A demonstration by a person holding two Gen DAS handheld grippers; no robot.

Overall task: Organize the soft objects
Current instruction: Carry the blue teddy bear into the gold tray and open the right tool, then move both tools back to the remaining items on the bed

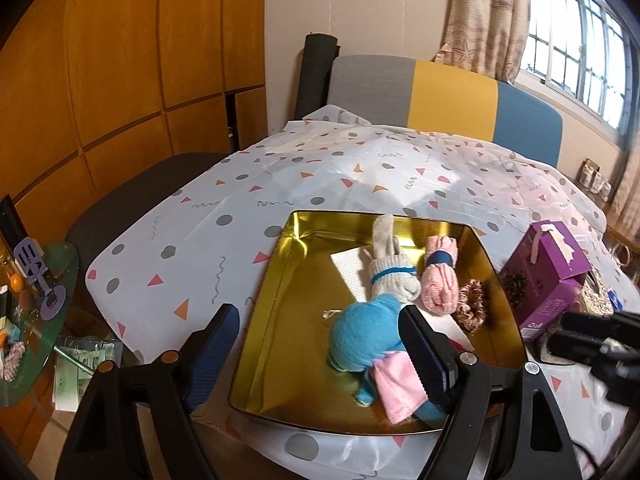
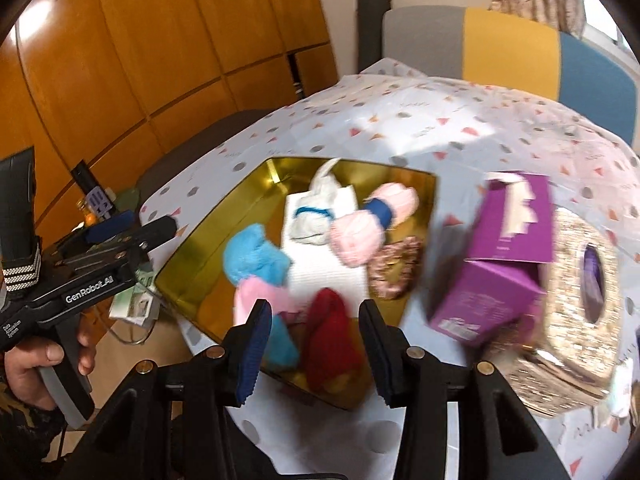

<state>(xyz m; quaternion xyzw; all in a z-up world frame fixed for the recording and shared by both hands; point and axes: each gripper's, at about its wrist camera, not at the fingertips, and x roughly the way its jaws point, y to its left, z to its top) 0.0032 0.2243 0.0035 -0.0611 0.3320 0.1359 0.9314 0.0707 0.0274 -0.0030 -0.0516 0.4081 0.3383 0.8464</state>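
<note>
A gold tin tray (image 1: 280, 304) (image 2: 192, 276) sits on the patterned tablecloth. In it lie a blue plush toy with pink cloth (image 1: 368, 336) (image 2: 256, 260), a grey-white knit sock (image 1: 390, 272) (image 2: 316, 216), a pink rolled sock with a blue band (image 1: 440, 280) (image 2: 368, 224) and a brown scrunchie (image 1: 474, 304) (image 2: 396, 272). A red soft item (image 2: 332, 340) lies at the tray's near edge, between the open right gripper's (image 2: 316, 352) fingers. My left gripper (image 1: 320, 356) is open over the tray's near left side; it also shows in the right wrist view (image 2: 132, 228).
A purple carton (image 1: 548, 276) (image 2: 496, 268) stands right of the tray, with a glittery gold box (image 2: 576, 300) behind it. A glass side table (image 1: 36, 308) with clutter is at the left. A multicoloured chair back (image 1: 440, 96) stands behind the table.
</note>
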